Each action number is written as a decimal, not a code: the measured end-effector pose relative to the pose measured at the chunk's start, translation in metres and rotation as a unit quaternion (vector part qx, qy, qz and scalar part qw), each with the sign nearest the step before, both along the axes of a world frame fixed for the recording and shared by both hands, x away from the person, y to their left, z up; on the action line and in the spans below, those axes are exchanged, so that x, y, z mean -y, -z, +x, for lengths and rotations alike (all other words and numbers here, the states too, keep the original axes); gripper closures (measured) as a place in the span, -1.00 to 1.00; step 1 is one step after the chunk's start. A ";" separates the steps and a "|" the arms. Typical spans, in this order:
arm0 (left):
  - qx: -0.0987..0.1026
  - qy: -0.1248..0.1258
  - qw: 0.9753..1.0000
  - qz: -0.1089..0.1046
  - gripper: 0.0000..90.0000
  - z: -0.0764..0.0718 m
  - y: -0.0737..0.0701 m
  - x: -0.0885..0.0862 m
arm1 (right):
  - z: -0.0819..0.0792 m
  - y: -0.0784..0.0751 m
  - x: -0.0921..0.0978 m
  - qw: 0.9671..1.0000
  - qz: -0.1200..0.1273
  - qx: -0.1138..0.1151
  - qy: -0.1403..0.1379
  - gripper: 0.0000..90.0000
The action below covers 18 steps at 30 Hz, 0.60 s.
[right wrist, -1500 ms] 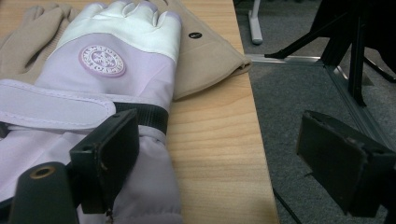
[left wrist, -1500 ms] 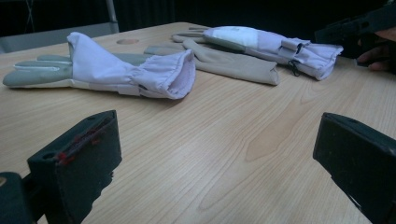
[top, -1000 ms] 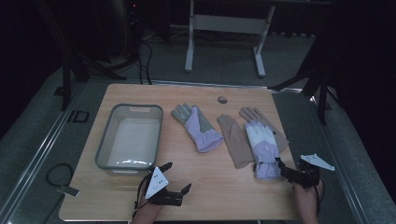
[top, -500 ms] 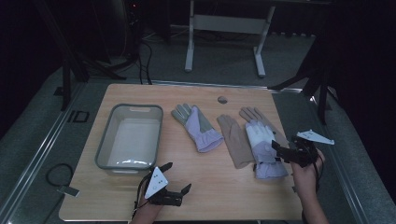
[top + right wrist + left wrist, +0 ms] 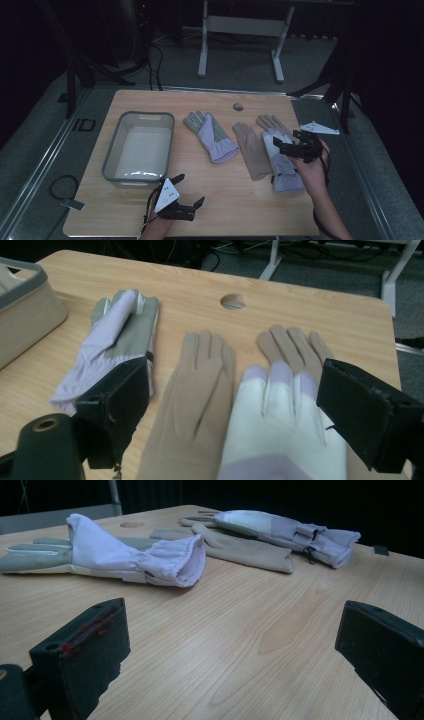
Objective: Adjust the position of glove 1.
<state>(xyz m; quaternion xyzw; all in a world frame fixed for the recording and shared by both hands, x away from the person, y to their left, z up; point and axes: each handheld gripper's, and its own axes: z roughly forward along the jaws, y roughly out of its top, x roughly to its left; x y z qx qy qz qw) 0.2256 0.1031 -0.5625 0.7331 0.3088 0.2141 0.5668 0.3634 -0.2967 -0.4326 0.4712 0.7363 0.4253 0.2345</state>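
Observation:
Several gloves lie on the wooden table (image 5: 240, 215). A lavender and grey glove (image 5: 210, 135) (image 5: 115, 340) (image 5: 125, 555) is at the middle, and a tan glove (image 5: 252, 150) (image 5: 200, 380) (image 5: 240, 547) lies to its right. A white and lavender glove (image 5: 285, 170) (image 5: 280, 425) (image 5: 290, 532) rests on another tan glove (image 5: 290, 345). My right gripper (image 5: 278, 145) (image 5: 235, 405) hovers open just over the white and lavender glove, jaws on either side of its fingers. Near the front edge my left gripper (image 5: 190, 189) (image 5: 230, 645) stands open, holding nothing.
A grey plastic bin (image 5: 111, 150) (image 5: 25, 315) stands at the table's left, just beyond my left gripper. A round hole (image 5: 238, 106) (image 5: 232, 301) marks the far side of the table. Dark floor and a metal stand's legs (image 5: 202, 55) lie behind.
My right gripper has moved away from the front edge and left, onto the white and lavender glove. The left gripper has stayed still.

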 end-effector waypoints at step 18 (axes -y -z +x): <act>0.000 0.004 1.000 0.001 -0.98 0.000 0.000 0.000 | 0.038 0.001 -0.065 0.997 -0.013 -0.029 -0.076 -0.54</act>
